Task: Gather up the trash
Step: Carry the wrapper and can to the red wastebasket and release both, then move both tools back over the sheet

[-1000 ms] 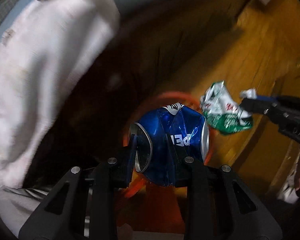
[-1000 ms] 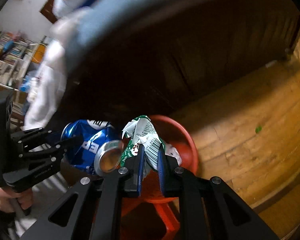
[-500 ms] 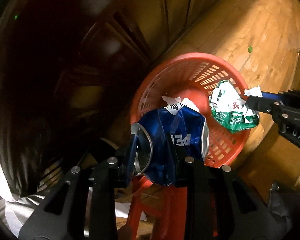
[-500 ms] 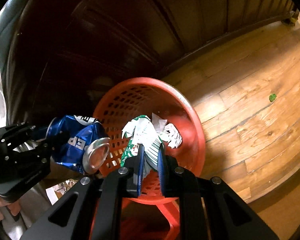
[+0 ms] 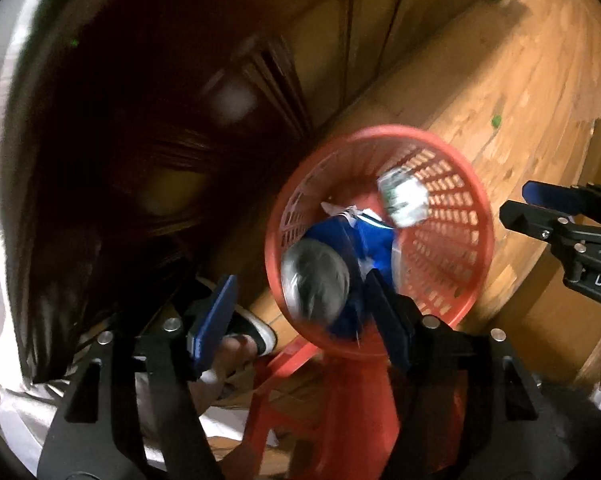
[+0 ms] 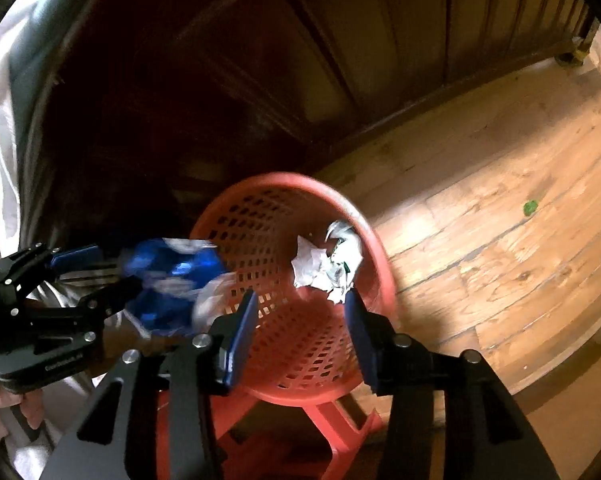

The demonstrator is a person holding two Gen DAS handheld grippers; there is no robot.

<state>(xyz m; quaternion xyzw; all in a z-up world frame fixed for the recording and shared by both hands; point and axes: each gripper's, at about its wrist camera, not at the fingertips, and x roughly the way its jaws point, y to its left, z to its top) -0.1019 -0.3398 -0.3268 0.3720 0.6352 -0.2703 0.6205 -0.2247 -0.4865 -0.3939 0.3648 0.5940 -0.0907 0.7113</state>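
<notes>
Covering the room is a wooden plank floor (image 6: 480,240) with one small green scrap (image 6: 530,207) lying on it; dark wooden panelled furniture (image 6: 340,60) stands behind.

One red lattice basket (image 6: 260,216) sits on a red plastic stool (image 6: 340,420).

Task items, three counted:
- One crushed blue can (image 5: 364,240), silver end toward the left camera, motion-blurred, over the basket rim and free of the pads.
- One crumpled green-and-white wrapper (image 5: 402,200), blurred, inside the basket near its far wall.
- One white paper wad (image 6: 310,264) lying in the basket beside the wrapper.

Left tool (image 5: 304,316): jaws have just been opening; released, the can between the fingers but not pressed.

Right tool (image 6: 300,336): jaws have just been opening; released, nothing between them, poised above the basket.
</notes>
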